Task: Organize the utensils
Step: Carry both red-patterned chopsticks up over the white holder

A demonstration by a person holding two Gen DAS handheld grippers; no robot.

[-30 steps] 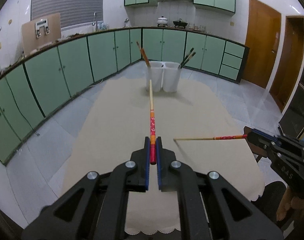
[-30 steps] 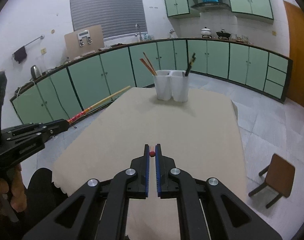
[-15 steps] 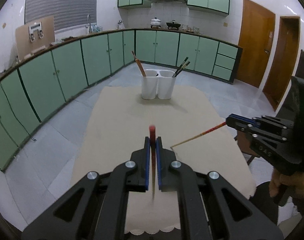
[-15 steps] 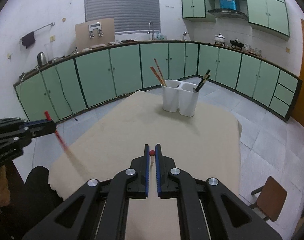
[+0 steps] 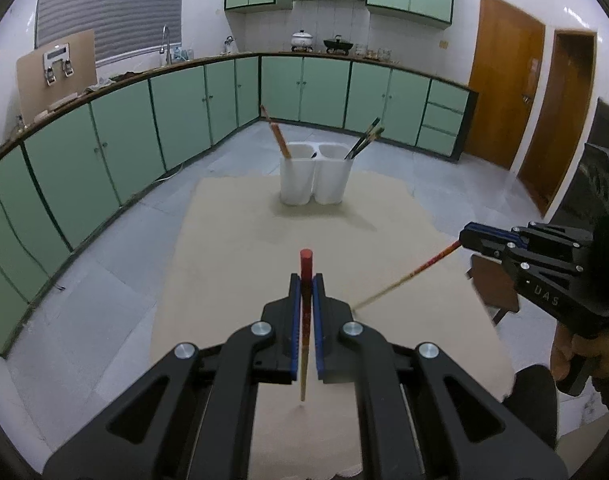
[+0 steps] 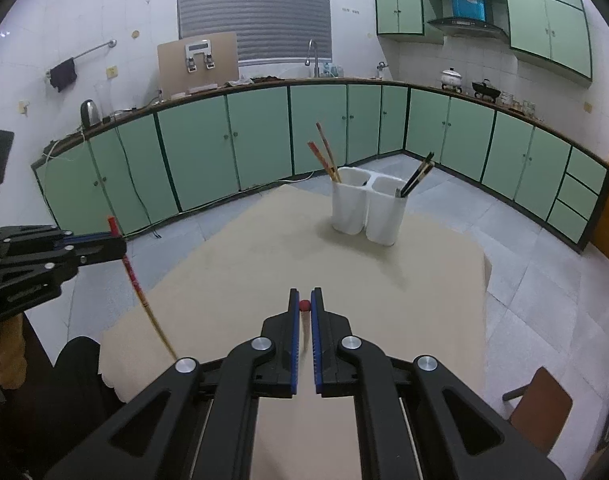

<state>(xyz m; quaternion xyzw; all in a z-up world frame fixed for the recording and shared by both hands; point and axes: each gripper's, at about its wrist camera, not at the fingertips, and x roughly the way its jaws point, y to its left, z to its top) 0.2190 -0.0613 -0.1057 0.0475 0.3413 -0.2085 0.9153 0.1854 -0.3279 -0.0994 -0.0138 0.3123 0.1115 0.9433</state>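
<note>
My left gripper [image 5: 305, 280] is clenched on a red-topped chopstick [image 5: 304, 320], which stands nearly upright between the jaws with its pale tip hanging just above the beige tablecloth [image 5: 232, 248]. At the far end of the cloth stands a white two-cup holder [image 5: 315, 178]. Its left cup holds reddish-brown chopsticks [image 5: 275, 133] leaning left; its right cup holds dark chopsticks [image 5: 366, 141] leaning right. My right gripper [image 6: 305, 305] grasps a second red-topped chopstick [image 5: 408, 278] by its red end, the pale tip slanting down towards the cloth. On the right gripper's black side I read "DAS" [image 5: 546, 297]. A brown chair [image 6: 540, 404] stands beside the table.
</note>
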